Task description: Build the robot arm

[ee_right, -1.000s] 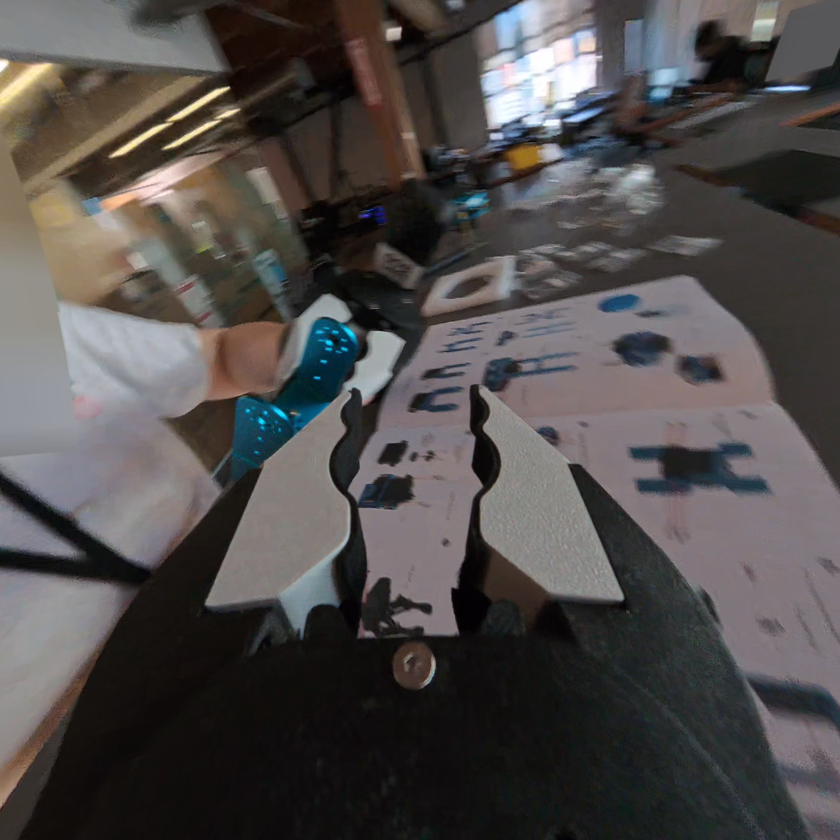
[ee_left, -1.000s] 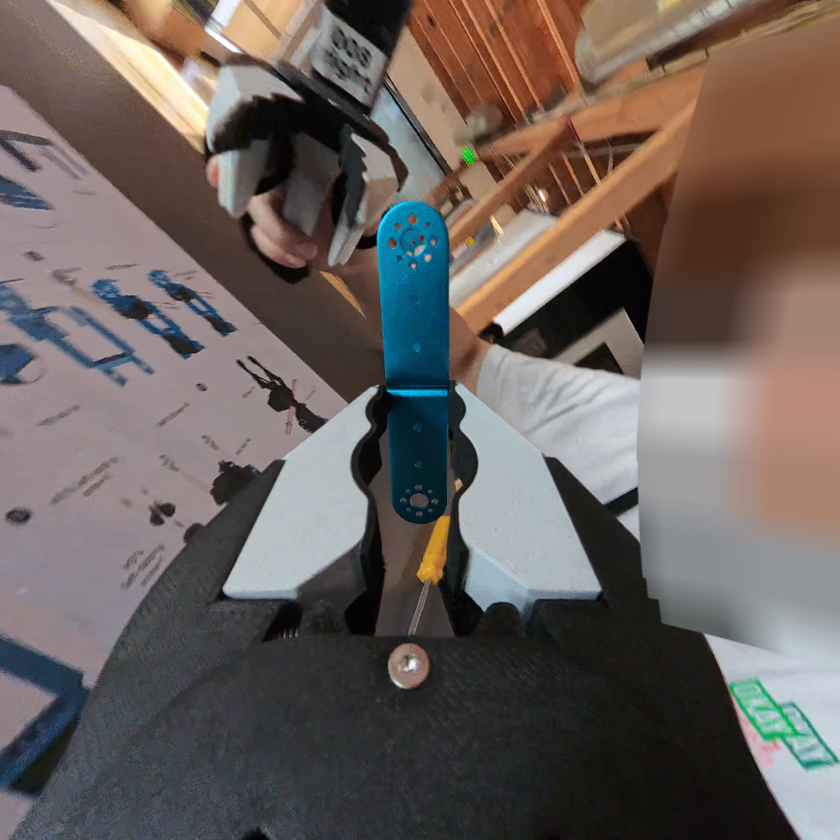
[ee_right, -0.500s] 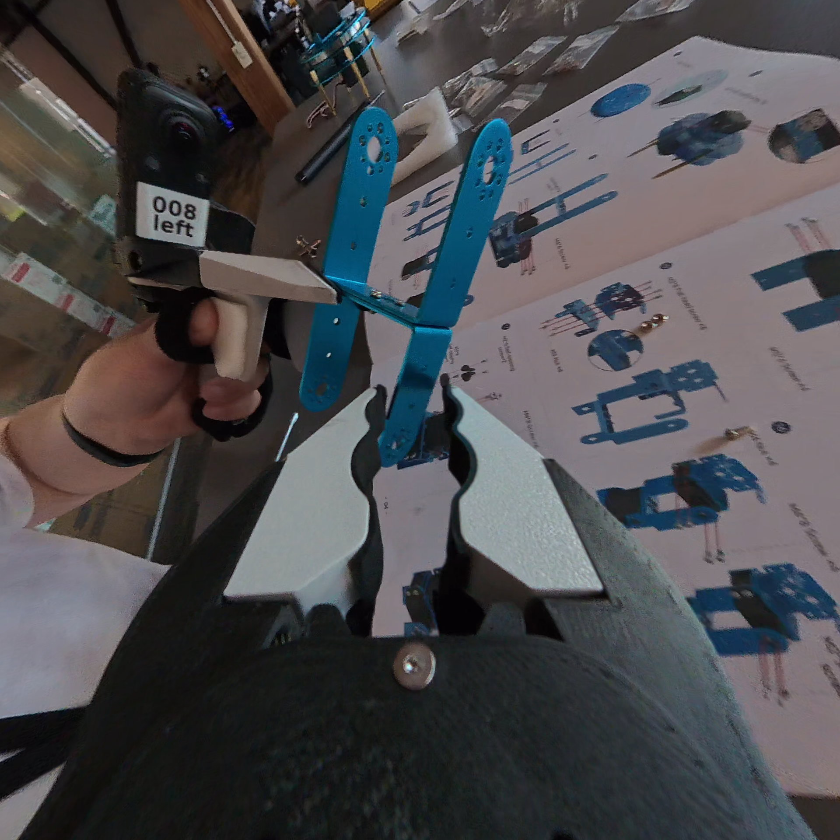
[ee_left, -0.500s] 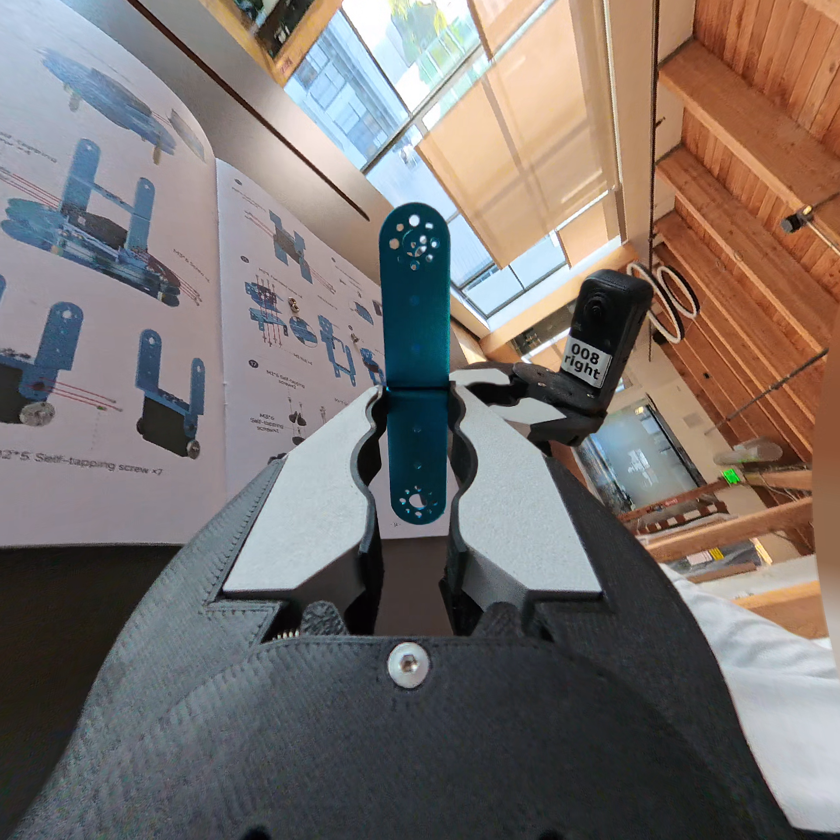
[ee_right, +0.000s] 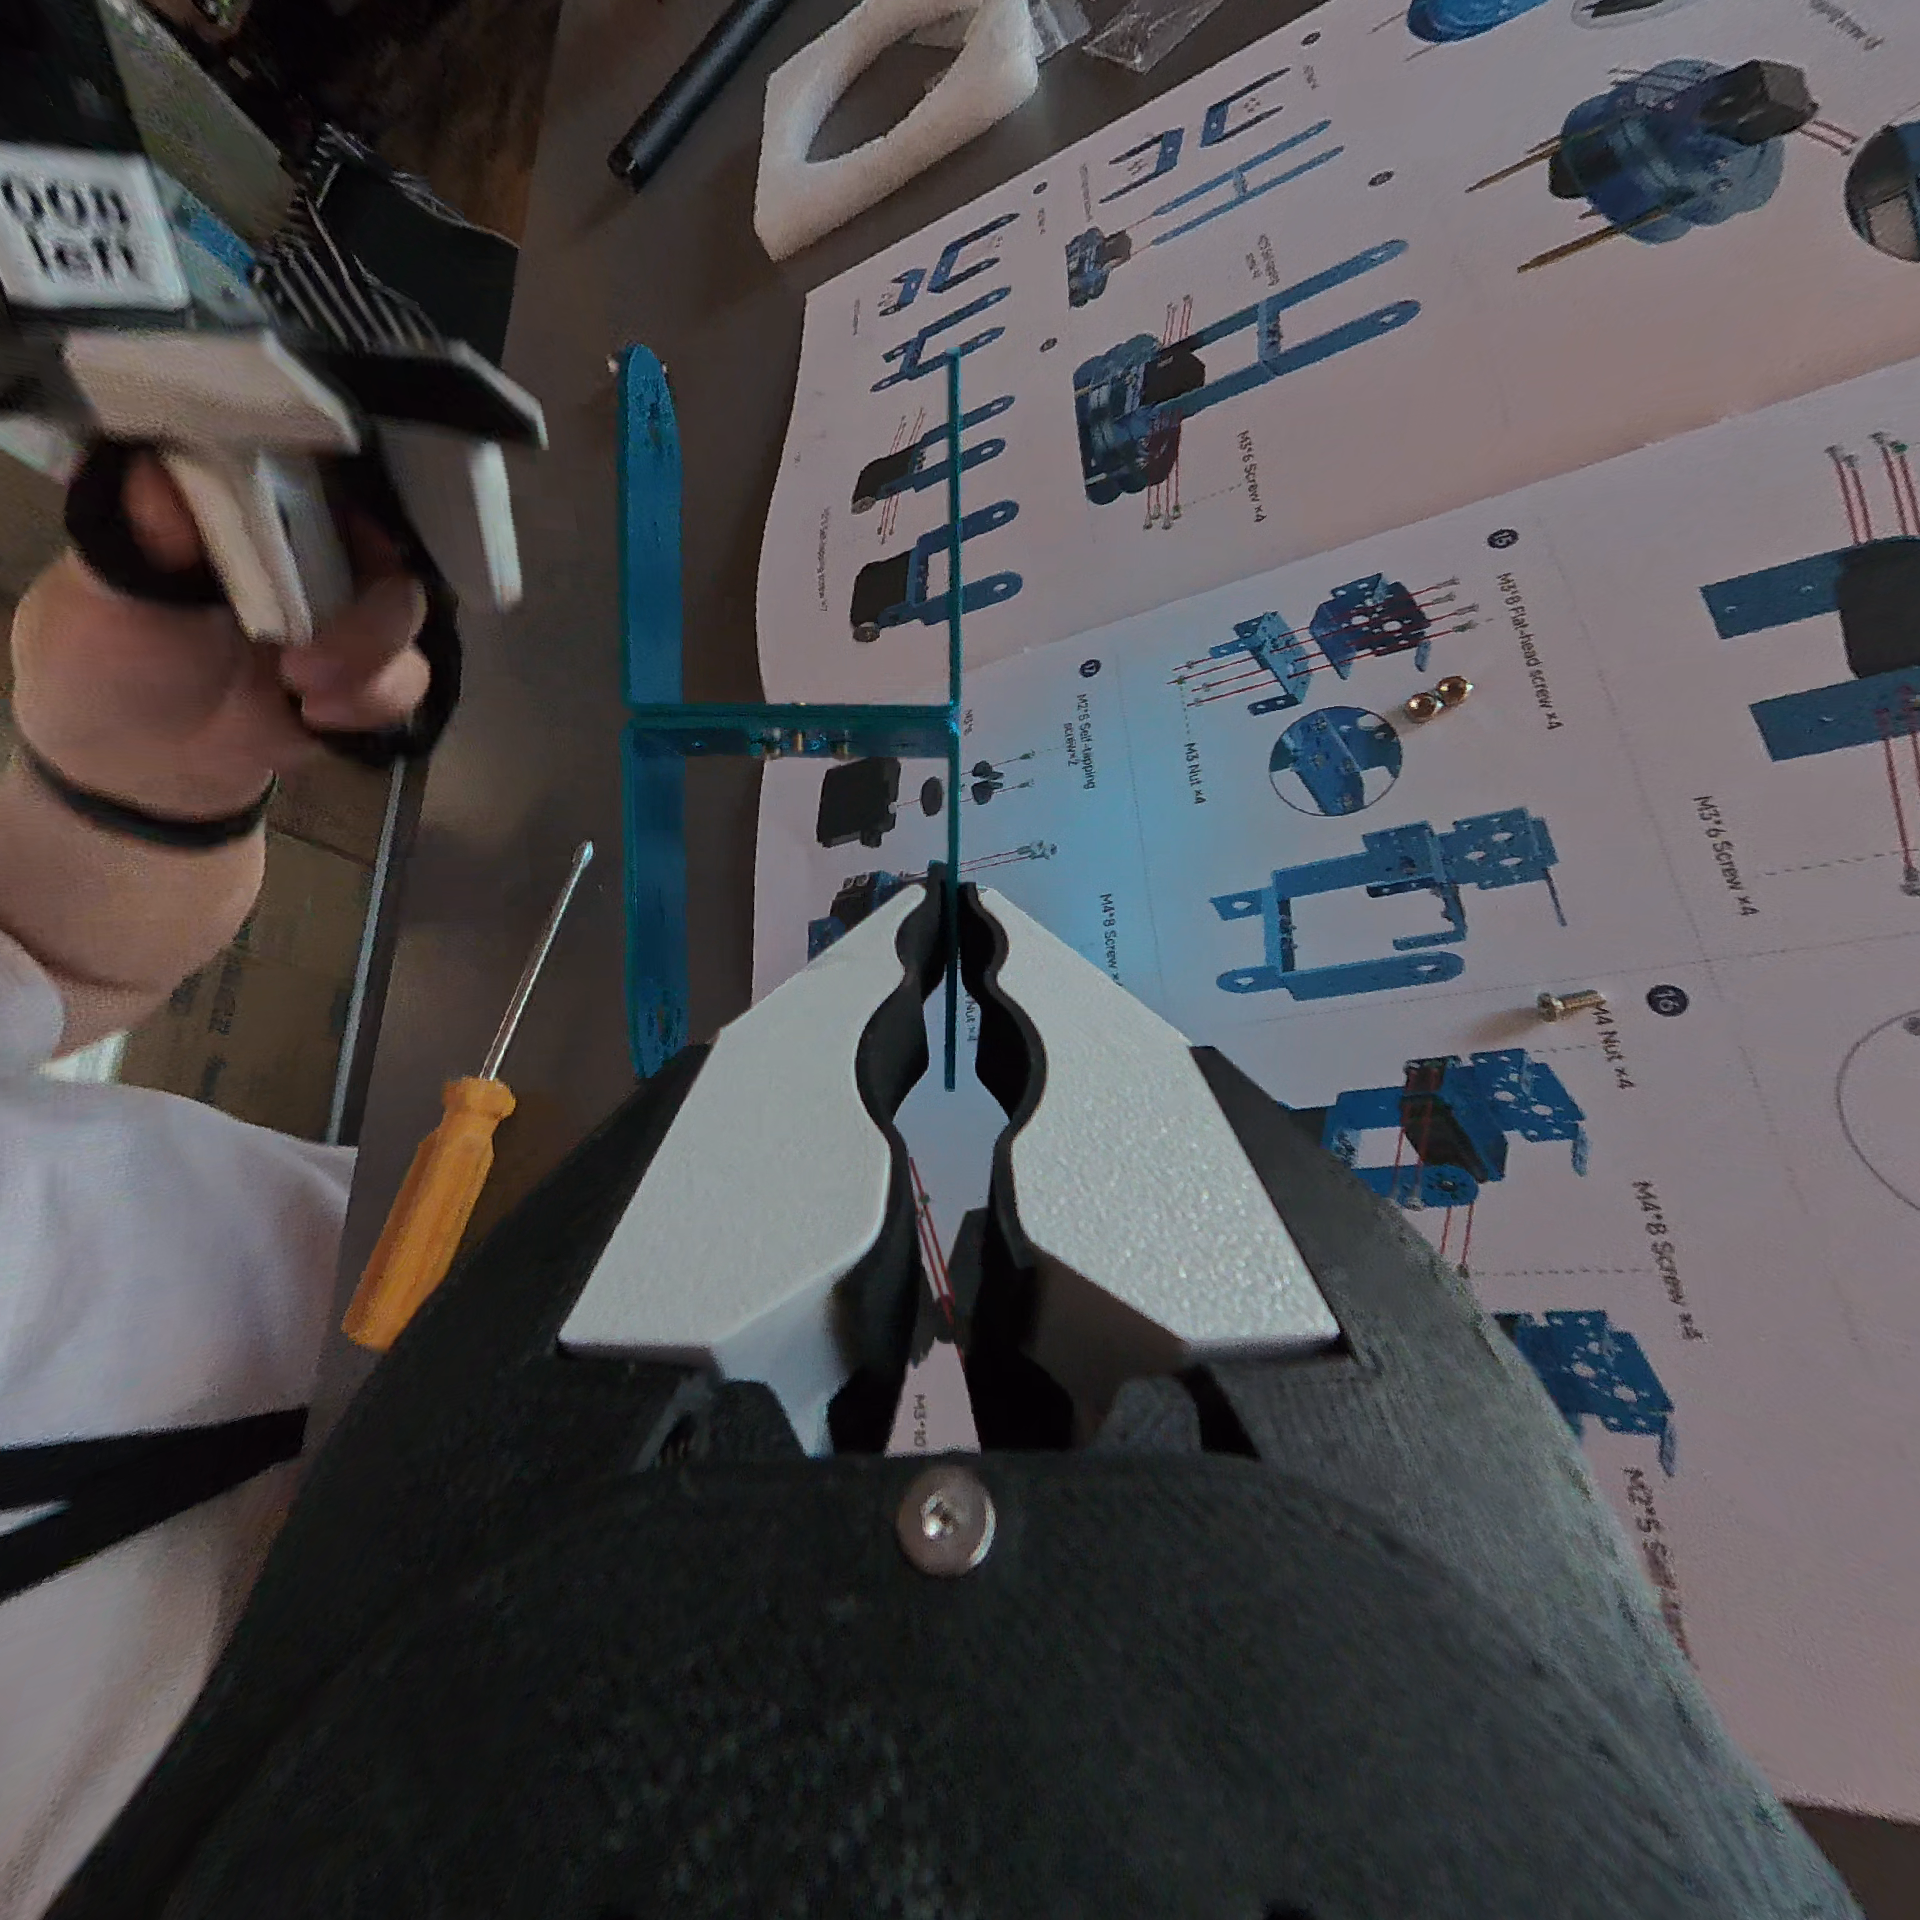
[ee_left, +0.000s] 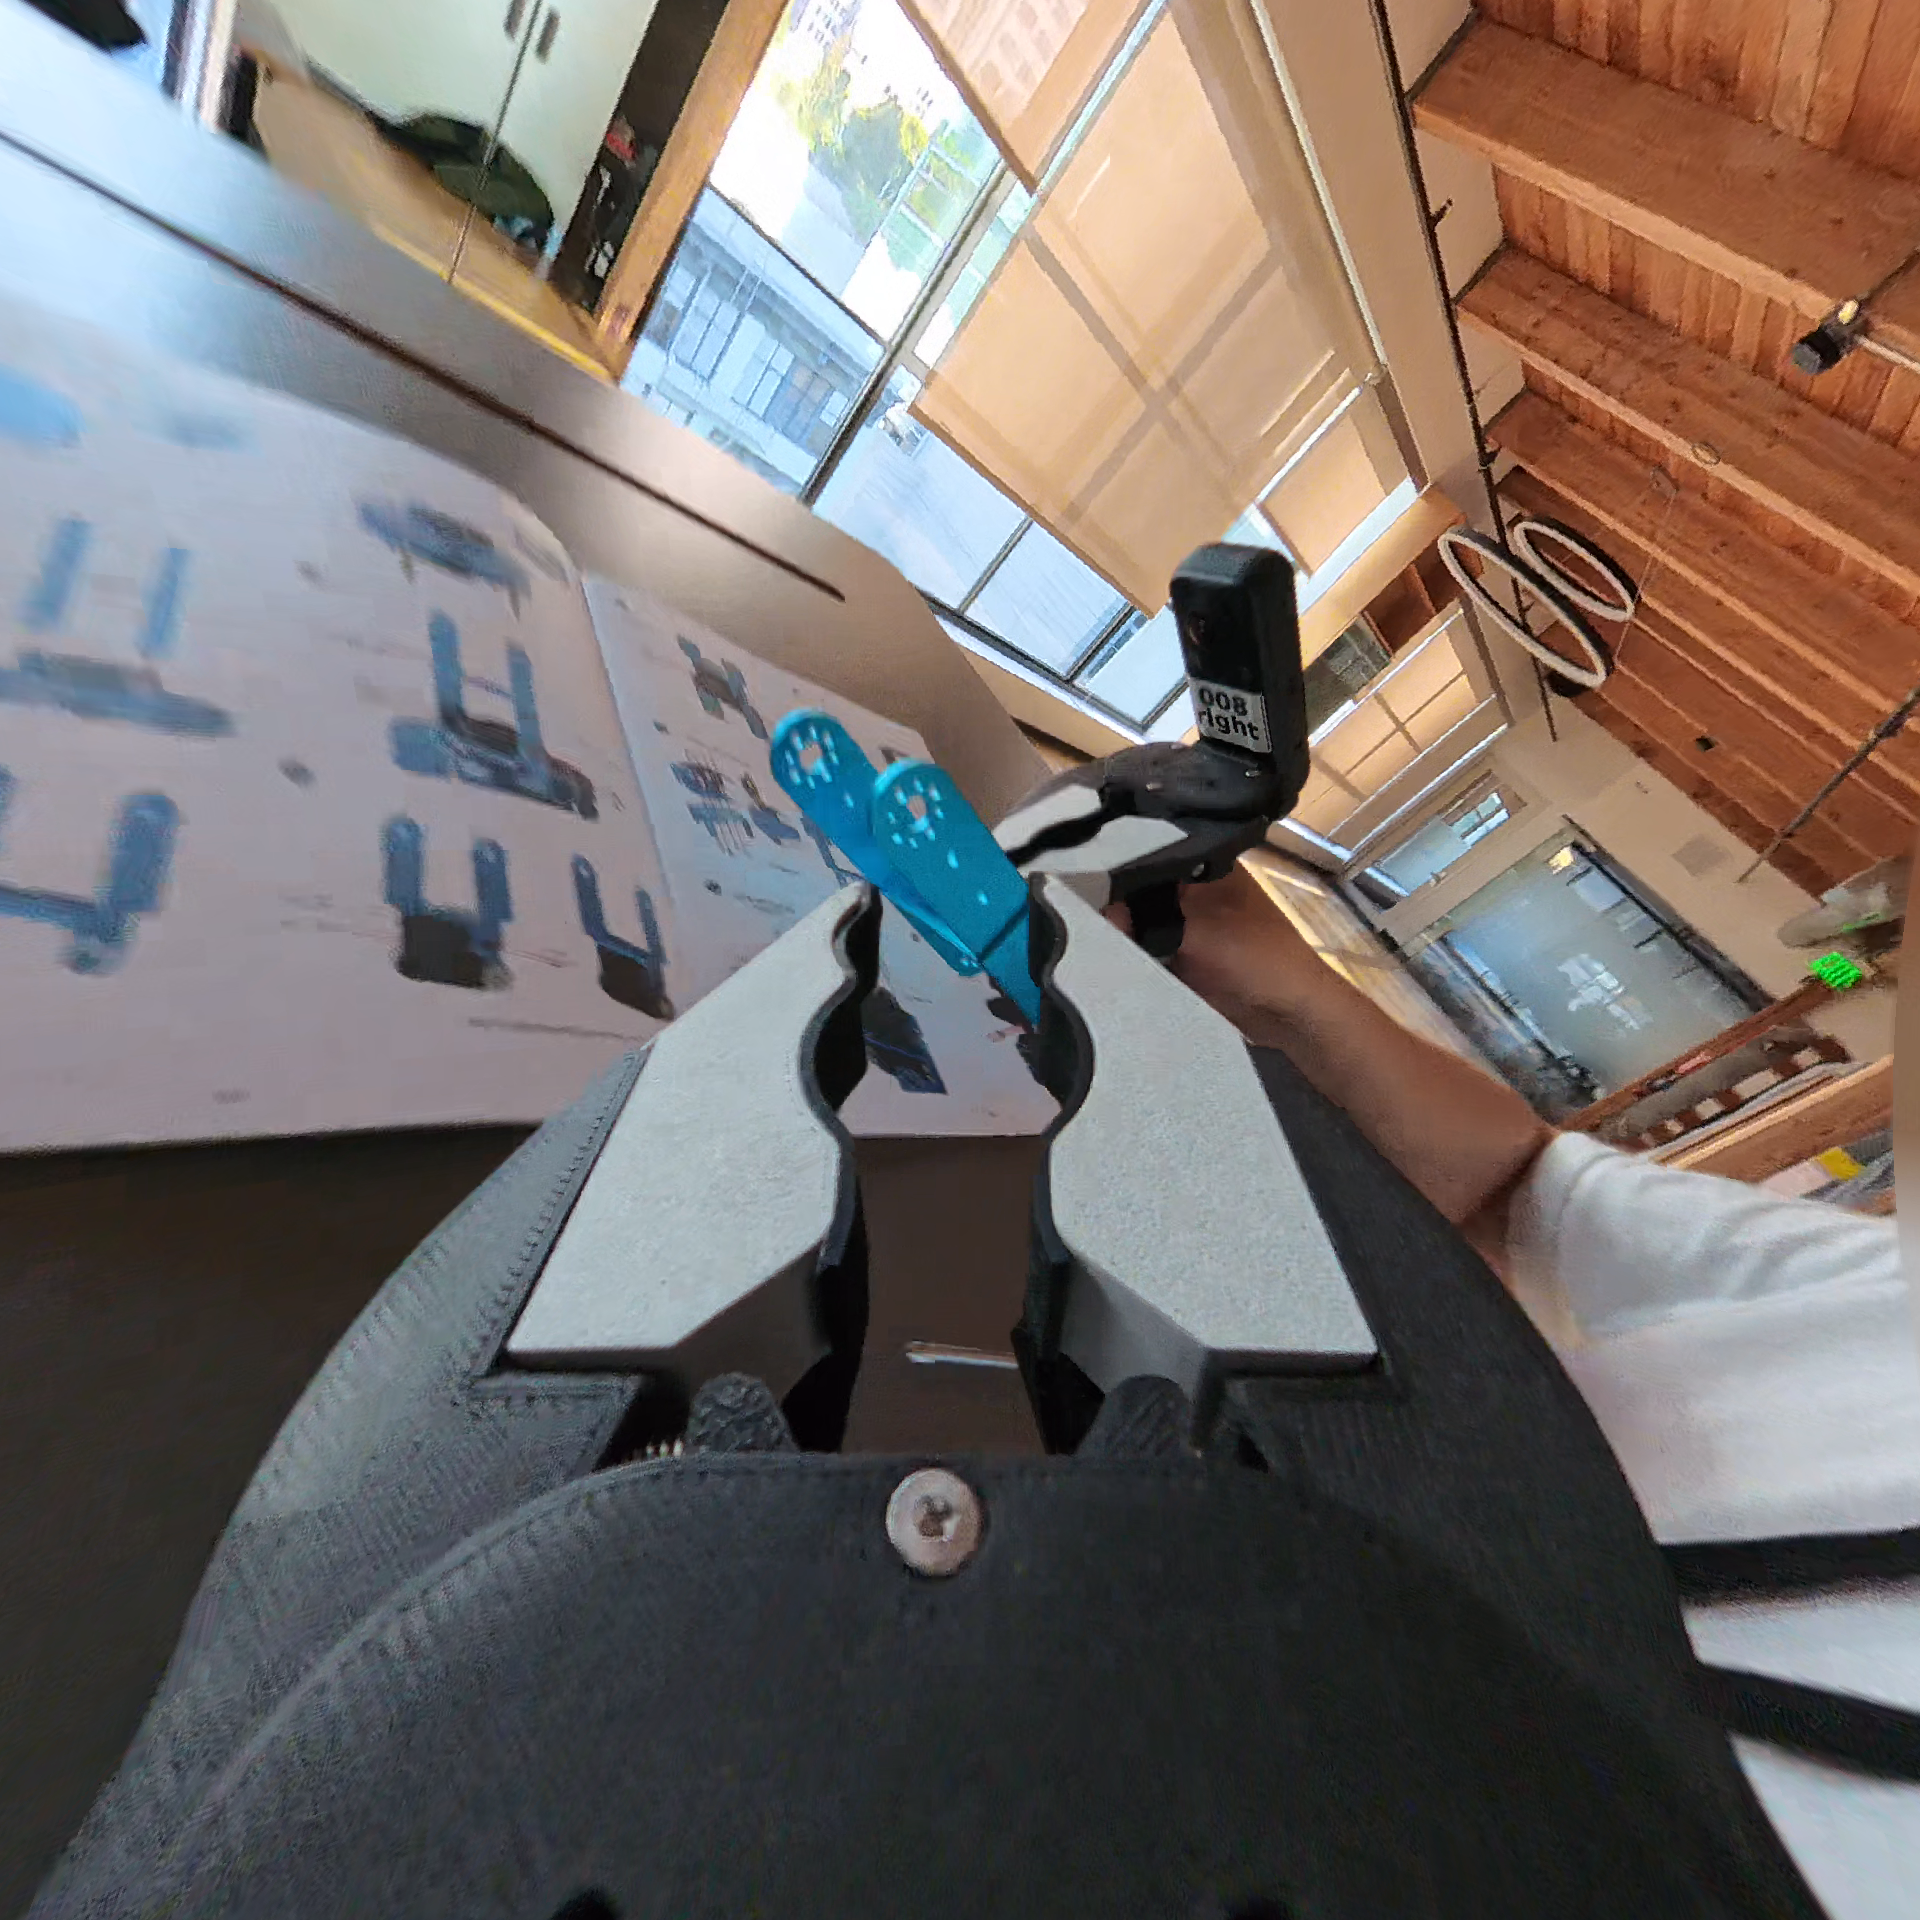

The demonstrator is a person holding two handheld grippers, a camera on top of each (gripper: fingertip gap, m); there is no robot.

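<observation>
A blue metal H-shaped bracket [ee_right: 790, 727] hangs in the air over the printed instruction sheet [ee_right: 1351, 831]. My right gripper [ee_right: 948, 902] is shut on the thin edge of one of its arms. My left gripper [ee_left: 951, 899] is open and empty, with its jaws well apart. The bracket [ee_left: 935, 862] shows just beyond its tips, held by the right gripper [ee_left: 1081, 831] farther off. In the right wrist view the left gripper [ee_right: 395, 561] is up at the left, clear of the bracket.
An orange-handled screwdriver [ee_right: 431, 1205] lies on the dark table [ee_right: 582, 260] left of the sheet. Two brass nuts [ee_right: 1439, 696] and a small screw [ee_right: 1569, 1003] lie on the sheet. A white foam piece [ee_right: 883, 114] and a black rod [ee_right: 696, 83] lie farther back. Spacing between my two grippers at the tips: around 15 centimeters.
My right gripper has shut on the bracket's arm. My left gripper has let go of the bracket, opened and drawn back from it.
</observation>
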